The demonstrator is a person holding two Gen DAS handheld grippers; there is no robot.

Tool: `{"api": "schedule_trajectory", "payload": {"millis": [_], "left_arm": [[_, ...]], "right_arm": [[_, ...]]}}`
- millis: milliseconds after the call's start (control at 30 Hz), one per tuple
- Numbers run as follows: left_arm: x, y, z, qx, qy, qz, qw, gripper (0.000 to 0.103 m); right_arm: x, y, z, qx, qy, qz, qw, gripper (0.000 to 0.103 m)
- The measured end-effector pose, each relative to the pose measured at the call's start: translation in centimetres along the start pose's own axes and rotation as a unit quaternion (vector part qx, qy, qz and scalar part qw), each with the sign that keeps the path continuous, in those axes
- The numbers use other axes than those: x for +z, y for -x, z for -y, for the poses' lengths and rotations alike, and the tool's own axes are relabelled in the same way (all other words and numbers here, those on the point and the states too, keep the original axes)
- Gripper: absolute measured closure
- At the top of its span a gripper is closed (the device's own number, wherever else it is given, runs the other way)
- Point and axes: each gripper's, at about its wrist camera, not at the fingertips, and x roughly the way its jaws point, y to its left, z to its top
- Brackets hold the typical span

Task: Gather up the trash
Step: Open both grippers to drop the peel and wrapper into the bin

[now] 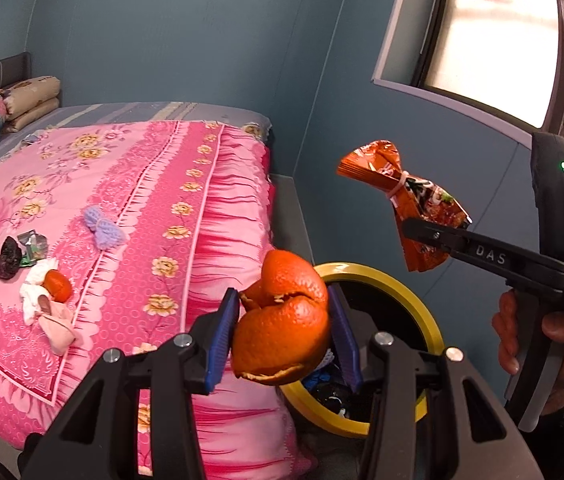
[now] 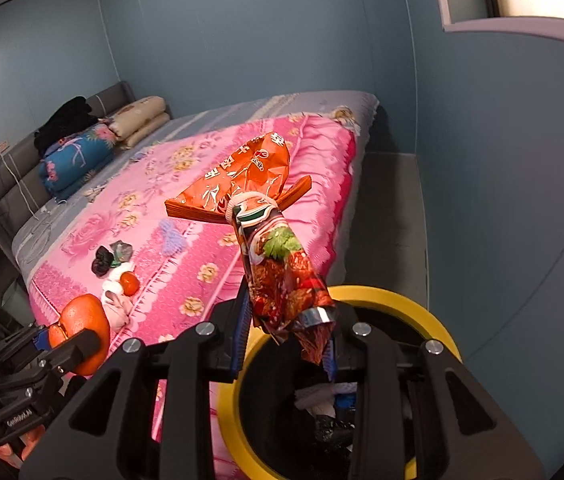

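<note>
My left gripper [image 1: 284, 326] is shut on a large piece of orange peel [image 1: 282, 320], held over the near rim of the yellow-rimmed trash bin [image 1: 410, 284]. My right gripper [image 2: 288, 330] is shut on an orange snack wrapper [image 2: 270, 216] tied with a white band, held above the bin [image 2: 402, 296]. The wrapper also shows in the left wrist view [image 1: 410, 200], and the peel in the right wrist view [image 2: 82, 328]. Left on the pink quilt [image 1: 142, 200] lie a smaller orange peel [image 1: 58, 285], white tissue [image 1: 34, 284], a dark scrap [image 1: 8, 258] and a foil wrapper [image 1: 33, 244].
A purple knitted bow [image 1: 104, 222] and a pink cloth [image 1: 58, 326] lie on the quilt. Folded bedding [image 1: 22, 100] sits at the headboard. The bin holds several pieces of trash and stands on the floor between the bed's corner and the blue wall [image 1: 362, 128].
</note>
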Motion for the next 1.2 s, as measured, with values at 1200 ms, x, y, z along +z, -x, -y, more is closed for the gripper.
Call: {"api": "schedule_trajectory", "payload": {"millis": [1200], "left_arm": [[-2.6,-6.8,5.8,-0.047,-0.05,-0.079,0.9945,0.05]], "right_arm": [[-3.1,-3.3,6.4,-0.016,-0.064,-0.038,0.997,0.058]]}}
